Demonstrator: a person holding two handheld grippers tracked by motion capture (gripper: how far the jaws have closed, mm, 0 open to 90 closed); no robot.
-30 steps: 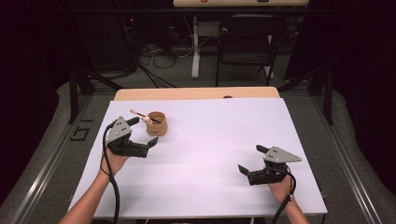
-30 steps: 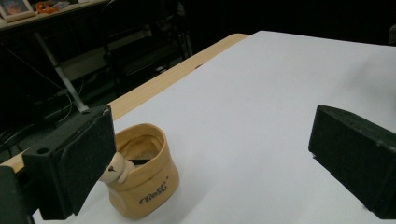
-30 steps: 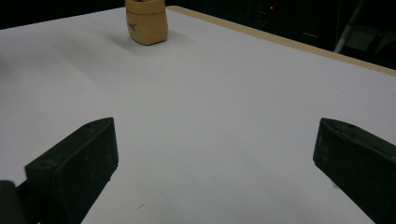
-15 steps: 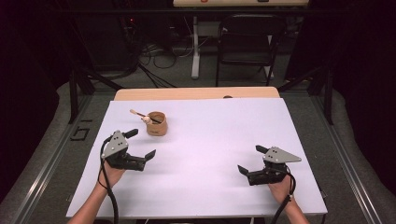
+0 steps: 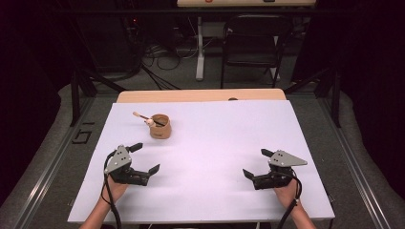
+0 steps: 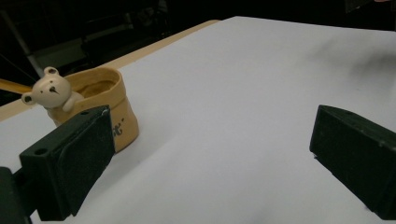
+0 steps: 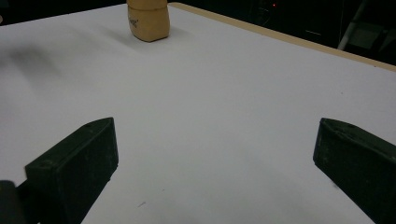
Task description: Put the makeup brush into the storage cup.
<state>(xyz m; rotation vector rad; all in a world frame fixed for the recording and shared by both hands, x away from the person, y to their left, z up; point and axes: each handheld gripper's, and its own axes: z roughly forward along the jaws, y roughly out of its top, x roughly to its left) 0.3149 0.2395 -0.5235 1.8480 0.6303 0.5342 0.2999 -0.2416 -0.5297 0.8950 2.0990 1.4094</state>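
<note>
We see a table (image 5: 200, 191) under a white sheet, viewed from above, with a person's forearms entering from the bottom edge. The left gripper (image 5: 144, 158) rests near the table's left front part, its jaws spread wide and holding nothing. The right gripper (image 5: 254, 164) rests near the right front part, jaws also spread wide and empty. A small tan cup (image 5: 160, 127) stands on the sheet beyond the left gripper, well apart from the right one. A stick (image 5: 142, 116) lies across its rim, and a little white bear figure (image 6: 50, 88) sits at the rim (clearest in the left gripper view). In the right gripper view we see the cup far off, at the top.
</note>
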